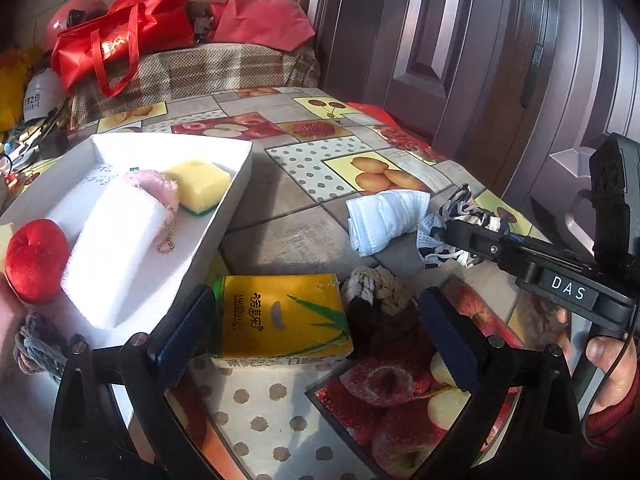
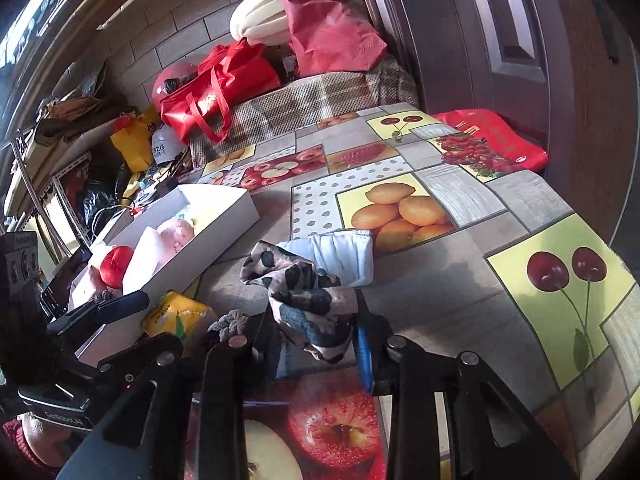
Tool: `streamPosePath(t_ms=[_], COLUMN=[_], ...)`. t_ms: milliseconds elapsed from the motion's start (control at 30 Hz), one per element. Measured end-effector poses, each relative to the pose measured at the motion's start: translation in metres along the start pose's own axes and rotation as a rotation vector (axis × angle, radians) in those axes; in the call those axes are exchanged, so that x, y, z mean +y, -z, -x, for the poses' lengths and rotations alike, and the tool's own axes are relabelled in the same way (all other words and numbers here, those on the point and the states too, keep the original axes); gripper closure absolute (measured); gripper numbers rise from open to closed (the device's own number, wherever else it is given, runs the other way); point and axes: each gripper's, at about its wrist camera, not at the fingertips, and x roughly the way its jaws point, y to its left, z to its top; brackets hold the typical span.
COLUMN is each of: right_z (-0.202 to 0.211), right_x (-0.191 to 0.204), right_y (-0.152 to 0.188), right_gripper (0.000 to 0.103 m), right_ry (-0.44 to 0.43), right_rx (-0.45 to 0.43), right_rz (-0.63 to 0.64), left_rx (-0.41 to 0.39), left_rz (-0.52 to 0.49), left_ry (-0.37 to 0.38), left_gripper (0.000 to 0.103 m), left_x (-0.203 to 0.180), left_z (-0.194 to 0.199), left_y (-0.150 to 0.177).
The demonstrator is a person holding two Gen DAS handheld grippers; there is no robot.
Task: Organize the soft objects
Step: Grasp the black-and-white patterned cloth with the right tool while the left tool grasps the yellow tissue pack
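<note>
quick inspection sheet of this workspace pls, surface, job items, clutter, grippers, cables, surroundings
surface: table under a fruit-print cover.
job's things: white box holds a red plush apple, white foam block, pink puff and yellow sponge; tissue pack, rope knot and face mask lie on the table.
clutter: red bags and a plaid cushion behind the table.
grippers: left gripper open around the tissue pack; right gripper shut on a patterned cloth.
cables: thin wires beside the box, far left.
surroundings: brick wall, dark panelled door.
</note>
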Motion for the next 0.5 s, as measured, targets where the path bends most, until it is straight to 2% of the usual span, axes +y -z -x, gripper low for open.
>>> streamPosePath(t_ms=[133,233,433,500], right_z=[-0.004,-0.005,-0.003,-0.002], right_x=[-0.019,-0.022,-0.024,-0.024], right_y=[-0.002,-0.003,-0.002,-0.002], right_gripper=[0.072,0.072,0.072,0.072], right_ry=[-0.033,-0.044,-0.052,-0.054], right_rx=[0.015,0.016,0.01,0.008], right_rz=[-0.092,-0.114,-0.131,-0.134], left_rx=[0.062,0.075,0.106,0.087], left_rz=[-0.064,-0.093,-0.163,-0.201], left_ry=[-0.008,0.009,0.084,0.101], left_gripper=[0.001,0.001,0.001,0.001], left_x=[-0.014,-0.019,-0.044,-0.054], left_z=[-0.013,-0.014,0.005,0.019], left_y=[0.0,0.002,0.023,0.028])
